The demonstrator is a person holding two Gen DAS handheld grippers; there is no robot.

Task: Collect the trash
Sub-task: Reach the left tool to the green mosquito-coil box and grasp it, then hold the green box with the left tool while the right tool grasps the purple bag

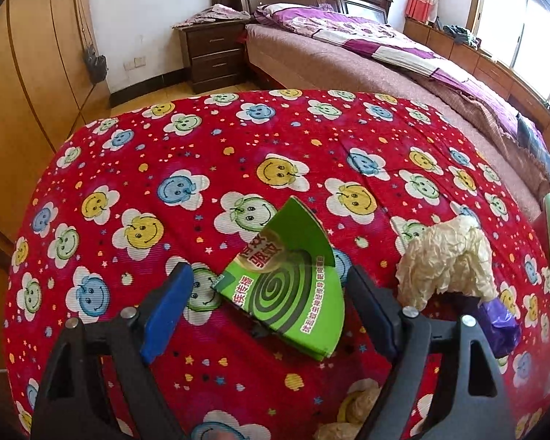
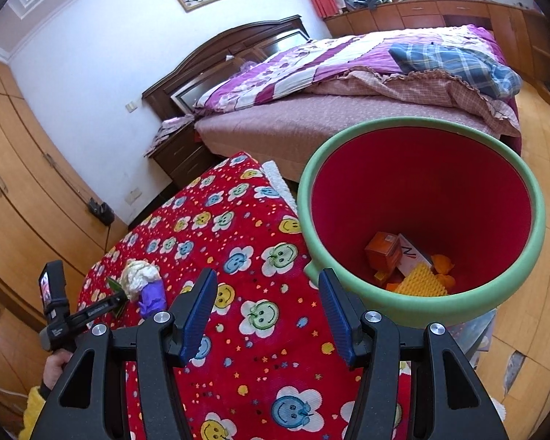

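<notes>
A torn green mosquito-coil box (image 1: 293, 286) lies flat on the red smiley-flower quilt (image 1: 201, 154). My left gripper (image 1: 267, 271) is open and straddles it, the pads not pressing on it. To its right lie a crumpled cream paper wad (image 1: 447, 256) and a purple wrapper (image 1: 502, 326). In the right wrist view the wad (image 2: 139, 273) and wrapper (image 2: 152, 295) lie far left. My right gripper (image 2: 267, 275) is open and empty, hovering over the quilt's edge beside the green-rimmed red bin (image 2: 304, 198). The bin holds an orange box (image 2: 383, 253) and other scraps.
Tan crumpled bits (image 1: 359, 407) lie on the quilt near the bottom edge. A bed (image 2: 348, 121) stands behind the bin, with a dark nightstand (image 1: 212, 55) beside it. Wooden wardrobes (image 2: 25, 168) line the left wall. A hand (image 2: 53, 366) holds the left gripper.
</notes>
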